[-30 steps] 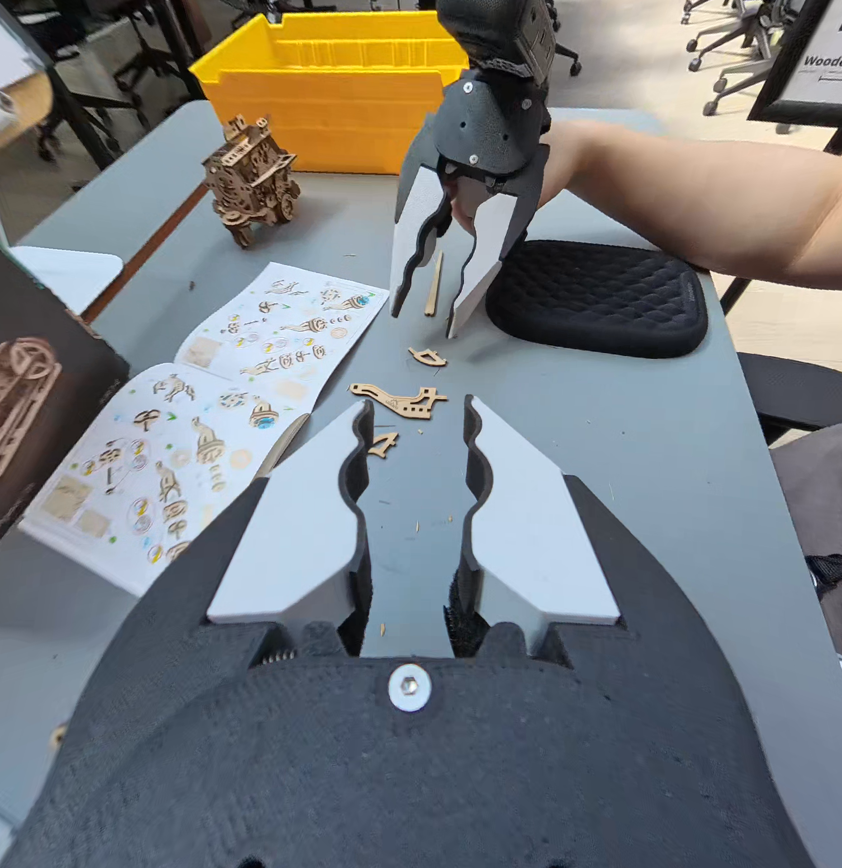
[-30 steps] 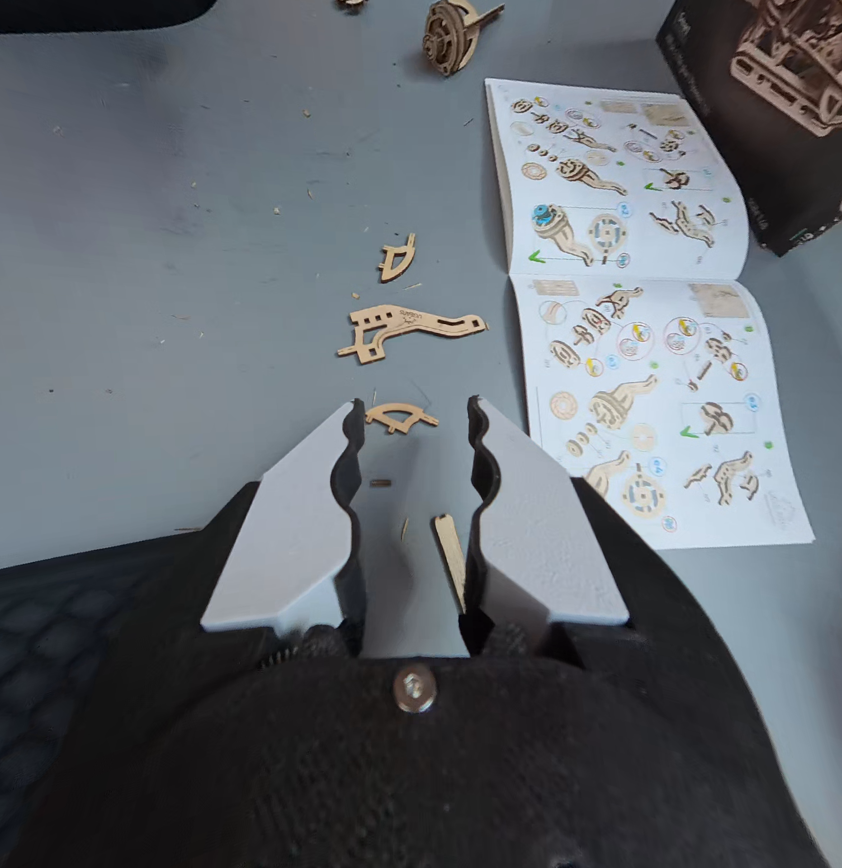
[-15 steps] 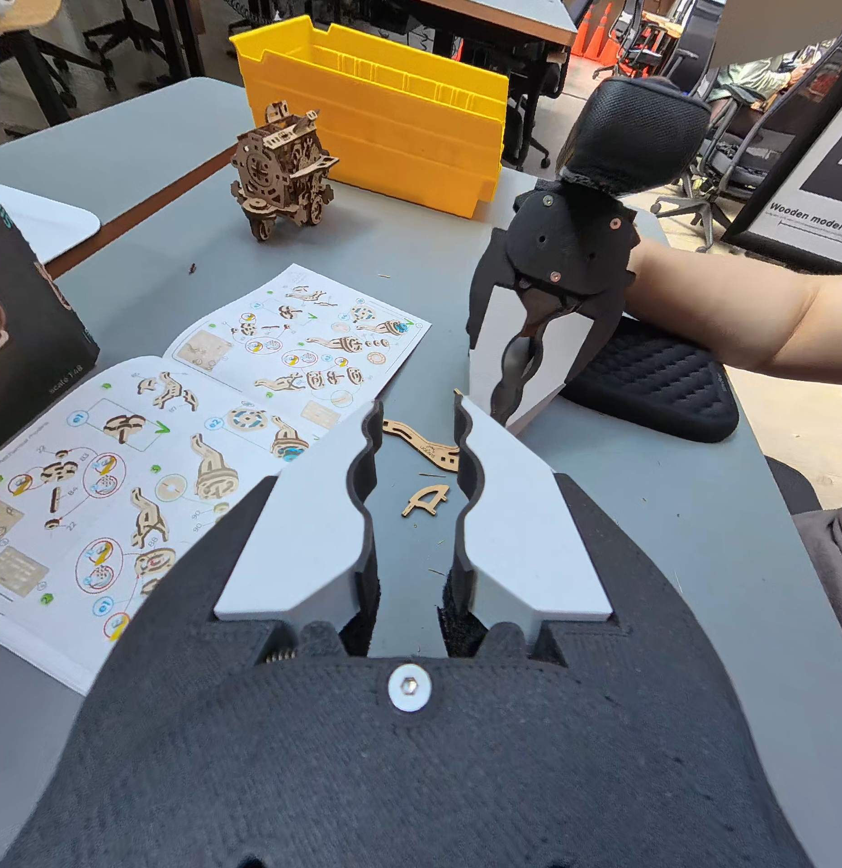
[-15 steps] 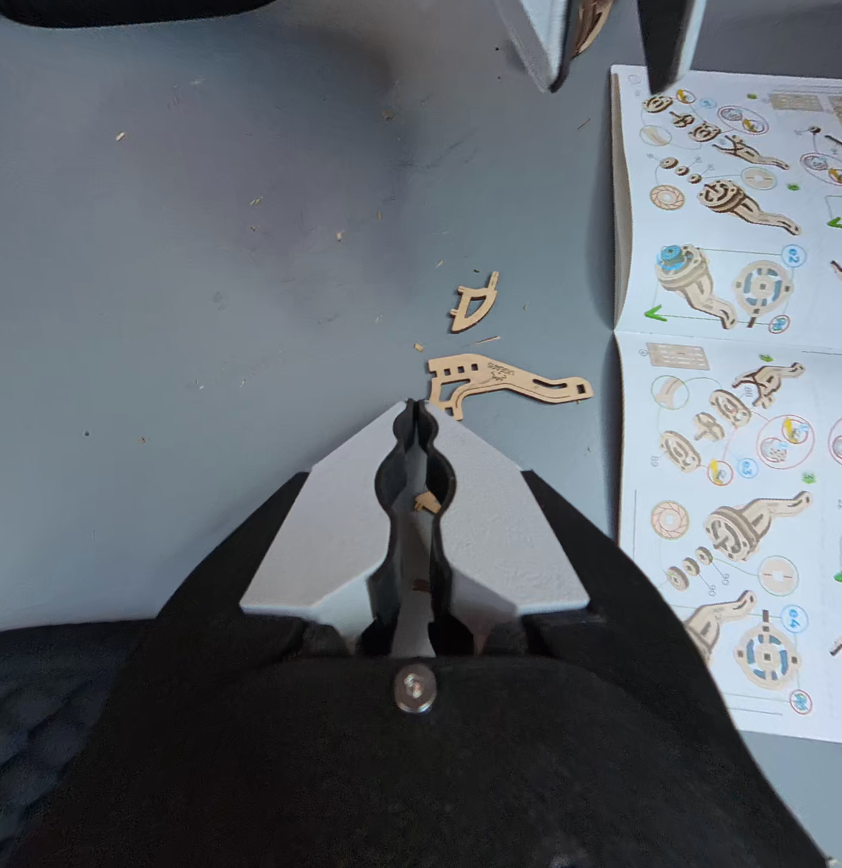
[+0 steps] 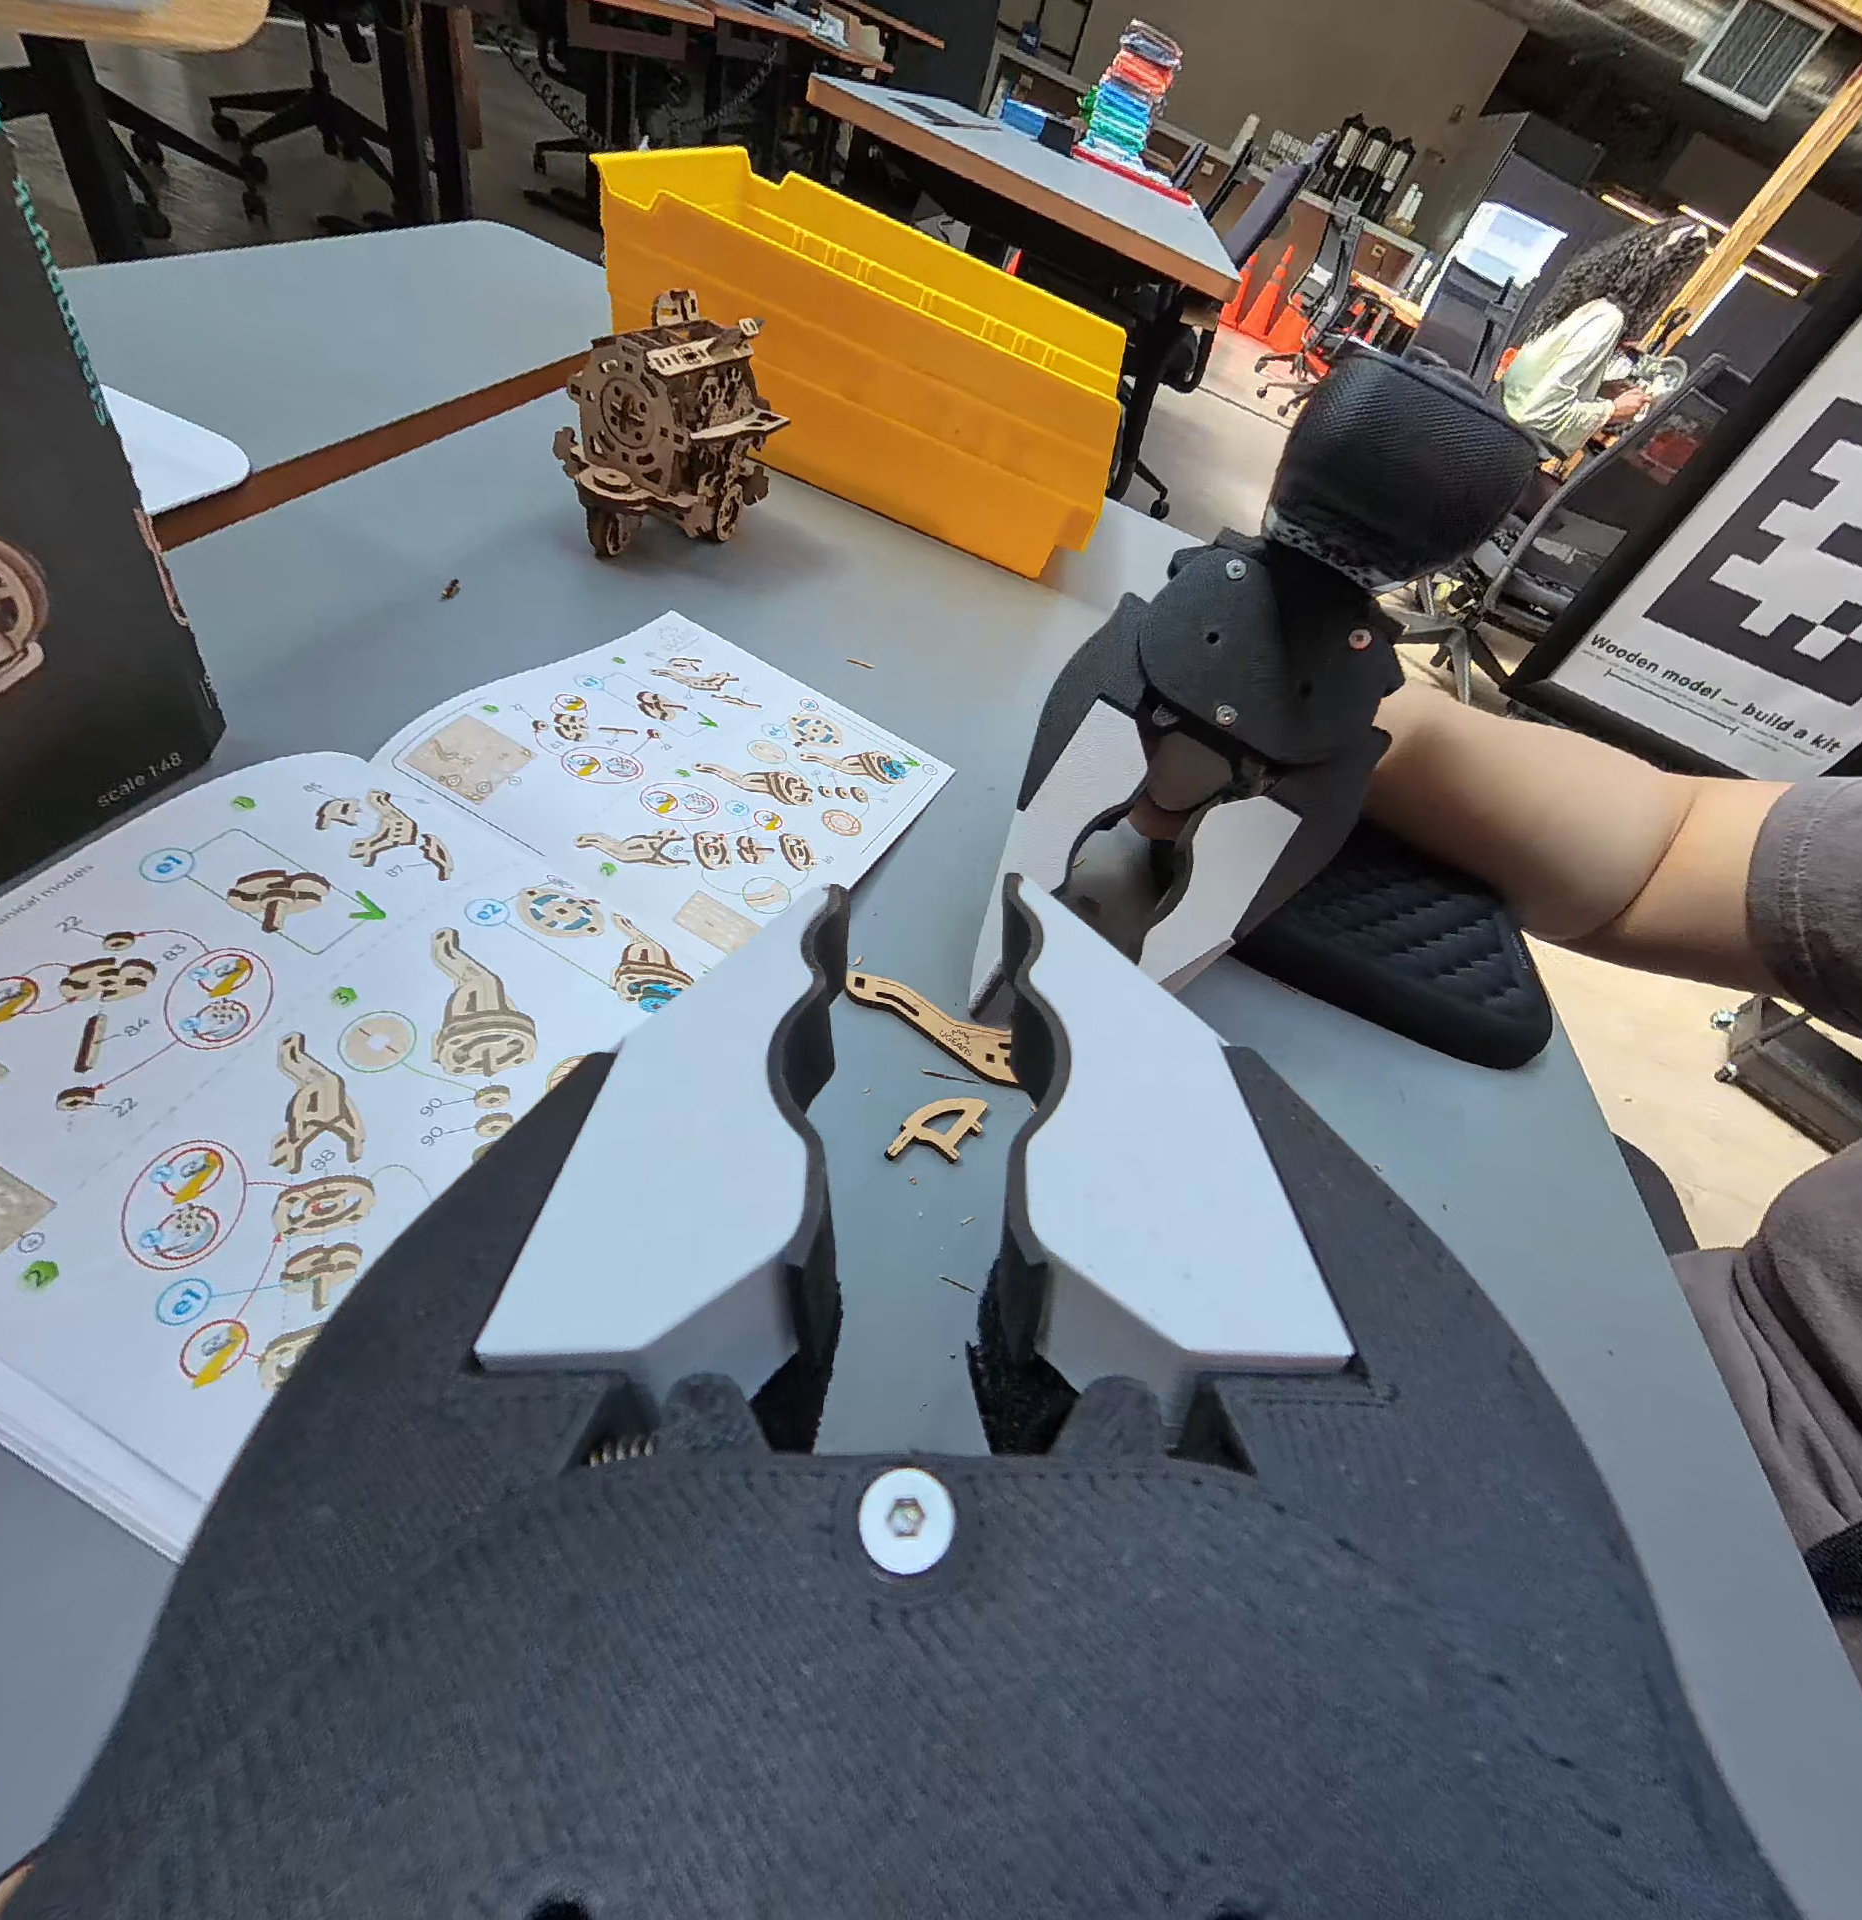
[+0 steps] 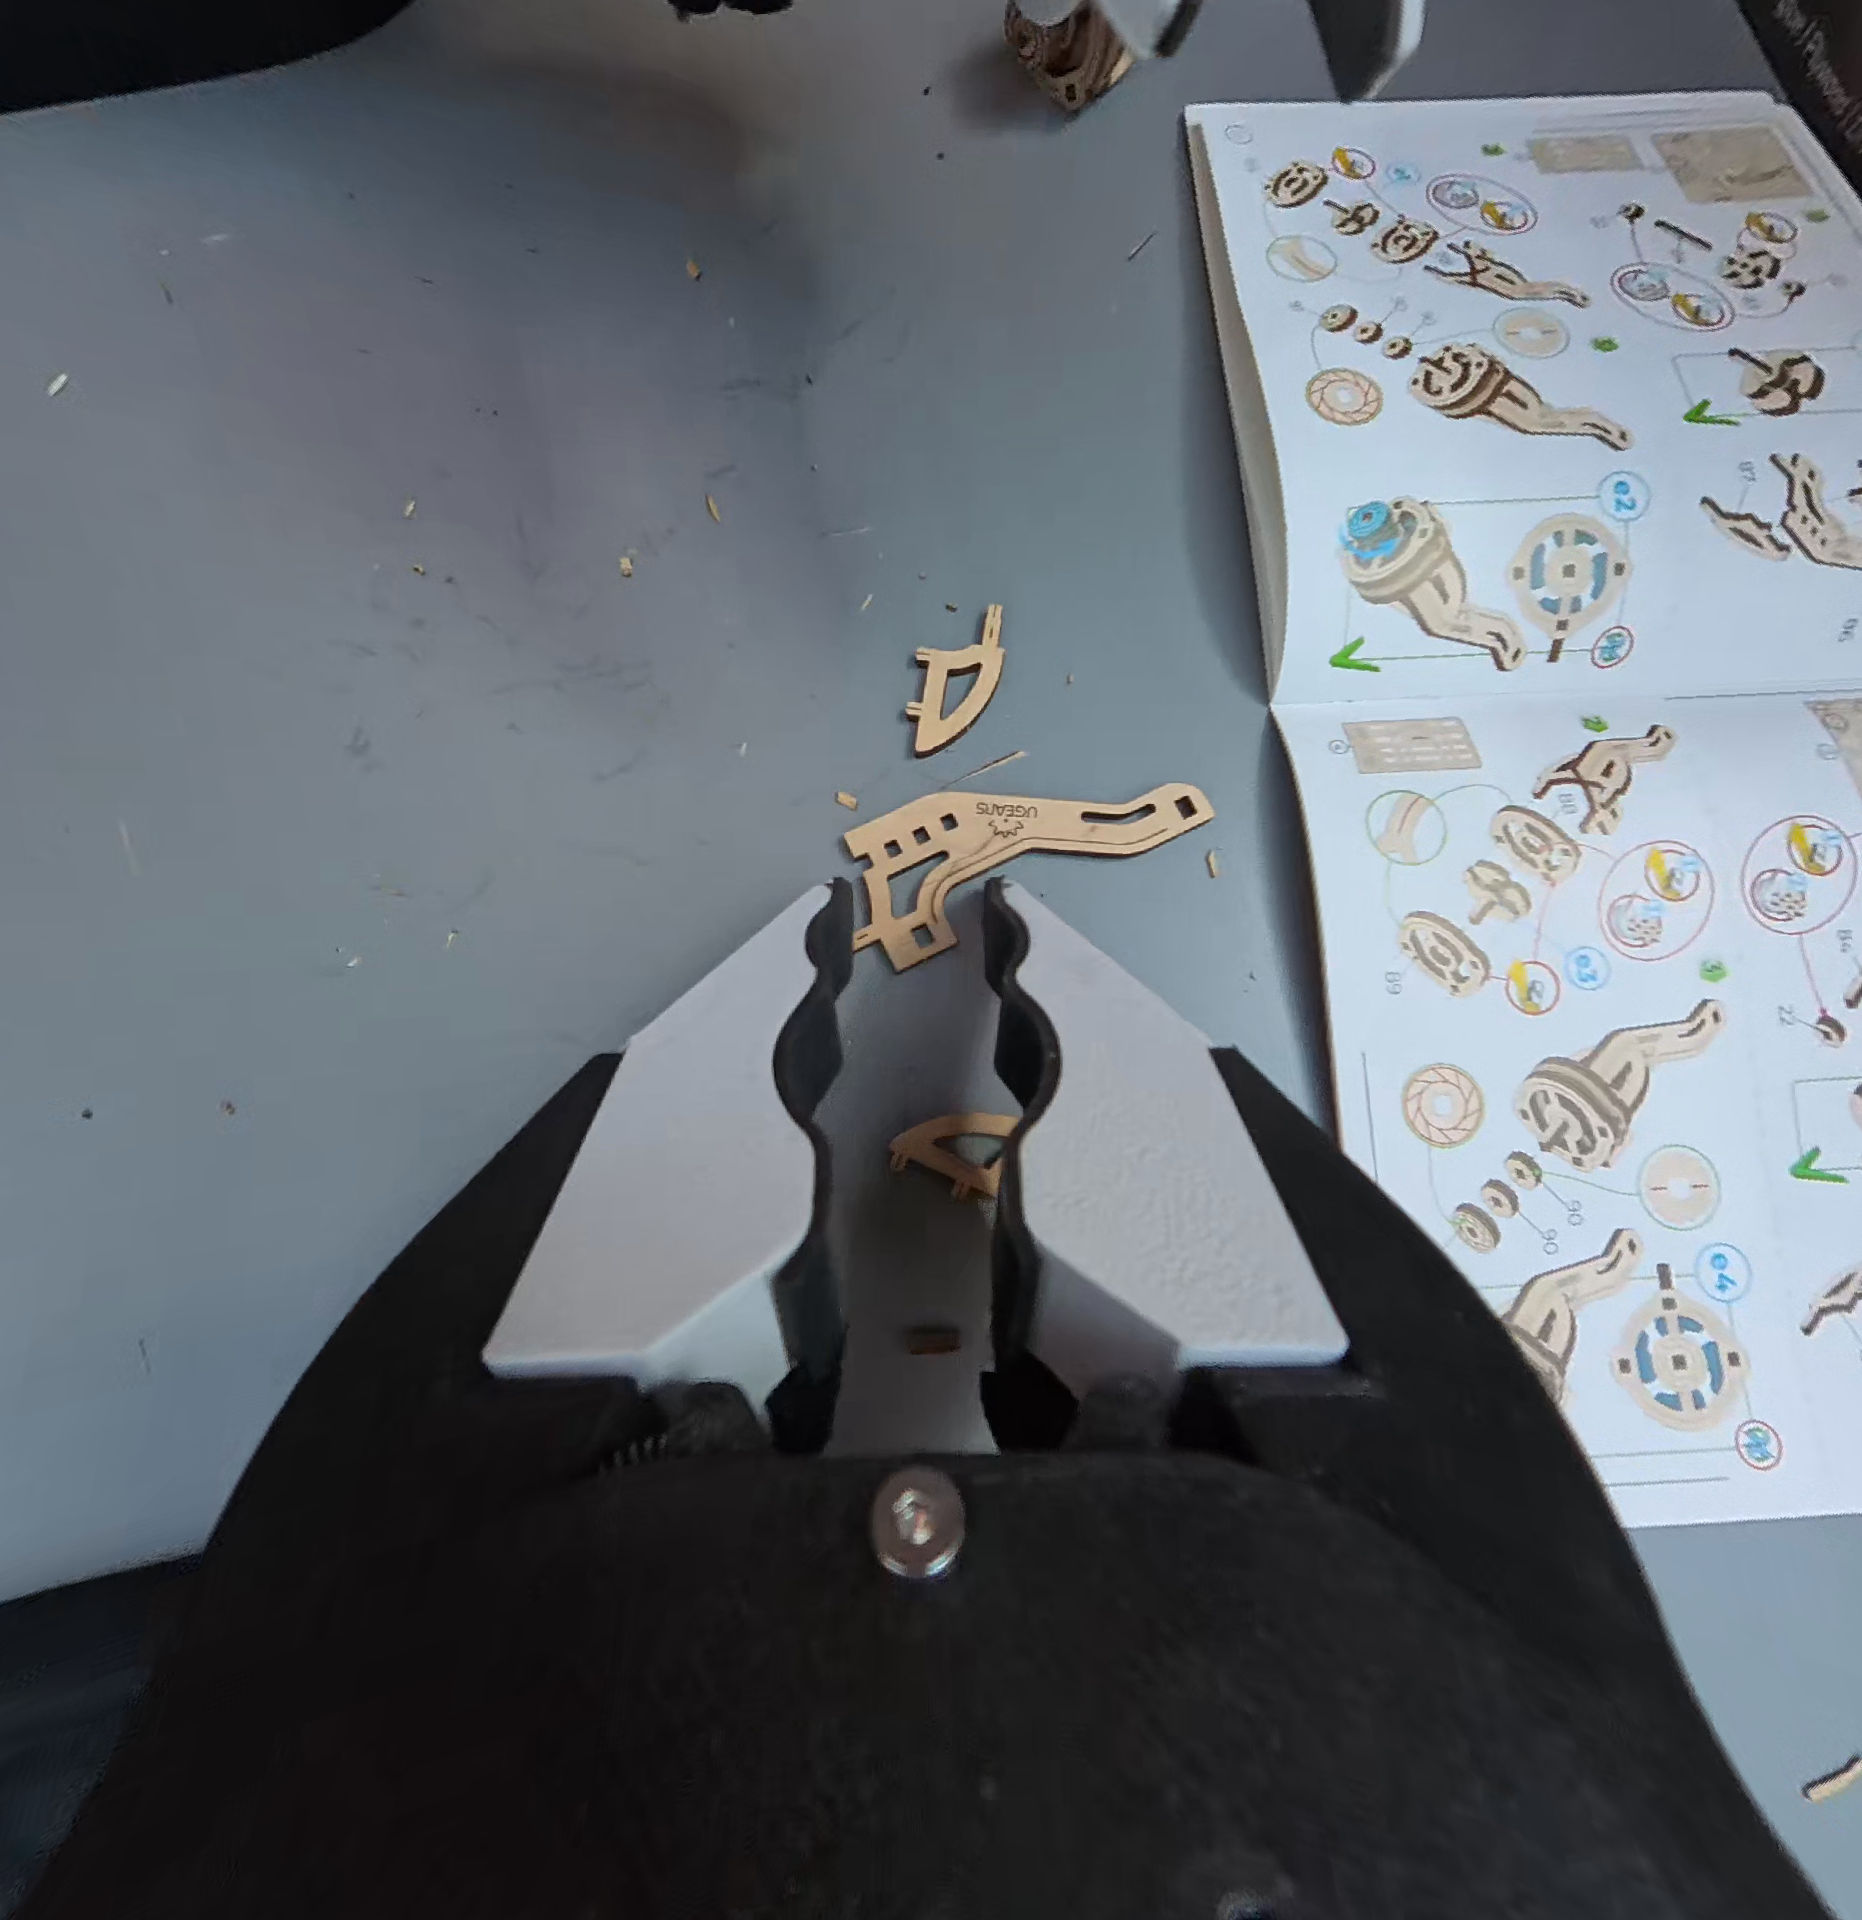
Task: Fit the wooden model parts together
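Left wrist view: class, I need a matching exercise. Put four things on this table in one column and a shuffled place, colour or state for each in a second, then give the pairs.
Things
1. plastic bin
2. assembled wooden model
3. instruction booklet
4. padded mat

Descriptions
A. lying open and flat on the left
B. black and quilted, on the right
C. pale brown, standing upright
D. yellow, farthest back

Pairs: 1-D, 2-C, 3-A, 4-B

— What is seen behind the grey table (image 5: 366,312)?
— Further desks (image 5: 1020,156), office chairs (image 5: 1311,281) and orange cones (image 5: 1265,296) are seen on a pale floor (image 5: 1207,436).
— And overhead?
— A dark ceiling with a vent (image 5: 1753,47) is shown.
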Demonstrator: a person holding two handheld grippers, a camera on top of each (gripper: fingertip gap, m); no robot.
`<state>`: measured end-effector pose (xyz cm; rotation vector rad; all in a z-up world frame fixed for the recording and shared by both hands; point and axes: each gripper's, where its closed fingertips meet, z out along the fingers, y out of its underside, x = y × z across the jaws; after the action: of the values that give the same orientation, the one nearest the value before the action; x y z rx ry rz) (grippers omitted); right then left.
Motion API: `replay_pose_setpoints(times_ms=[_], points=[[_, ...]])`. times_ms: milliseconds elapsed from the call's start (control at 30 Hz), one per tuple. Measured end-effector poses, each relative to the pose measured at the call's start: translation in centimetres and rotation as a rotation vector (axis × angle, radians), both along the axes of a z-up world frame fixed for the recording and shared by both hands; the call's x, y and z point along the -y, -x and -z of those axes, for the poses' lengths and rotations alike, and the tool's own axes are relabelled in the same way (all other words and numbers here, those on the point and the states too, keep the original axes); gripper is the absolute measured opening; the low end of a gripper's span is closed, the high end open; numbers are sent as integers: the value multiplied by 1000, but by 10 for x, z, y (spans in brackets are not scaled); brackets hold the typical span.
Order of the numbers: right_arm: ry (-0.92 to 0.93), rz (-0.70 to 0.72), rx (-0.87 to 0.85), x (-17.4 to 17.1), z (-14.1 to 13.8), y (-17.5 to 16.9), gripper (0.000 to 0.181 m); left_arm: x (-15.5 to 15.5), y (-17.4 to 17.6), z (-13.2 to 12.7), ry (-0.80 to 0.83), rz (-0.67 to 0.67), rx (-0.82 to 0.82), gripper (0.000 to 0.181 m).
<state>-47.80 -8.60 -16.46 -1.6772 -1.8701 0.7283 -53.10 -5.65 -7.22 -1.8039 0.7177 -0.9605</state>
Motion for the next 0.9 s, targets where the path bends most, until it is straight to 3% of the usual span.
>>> replay_pose_setpoints(times_ms=[33, 167, 333, 467, 633, 767, 900], points=[[-12, -16, 6, 2, 0, -2, 14, 0, 1, 0, 0, -4, -2, 27], [-133, -72, -28, -1, -5, -5, 13, -3, 2, 0, 40, -18, 43, 27], [-240, -45, -209, -4, -43, -2, 13, -1, -10, 6, 133, 1, 88, 36], [-363, -37, -280, 2, -55, -2, 13, 6, -29, 1, 196, 31, 166, 39], [-448, -52, -281, 6, -56, 3, 13, 6, -41, 17, 226, 8, 109, 33], [-460, -69, -306, 10, -60, 3, 13, 13, -52, 14, 275, 56, 172, 26], [-477, -79, -323, 12, -64, 4, 13, 19, -60, 20, 275, 97, 143, 5]])
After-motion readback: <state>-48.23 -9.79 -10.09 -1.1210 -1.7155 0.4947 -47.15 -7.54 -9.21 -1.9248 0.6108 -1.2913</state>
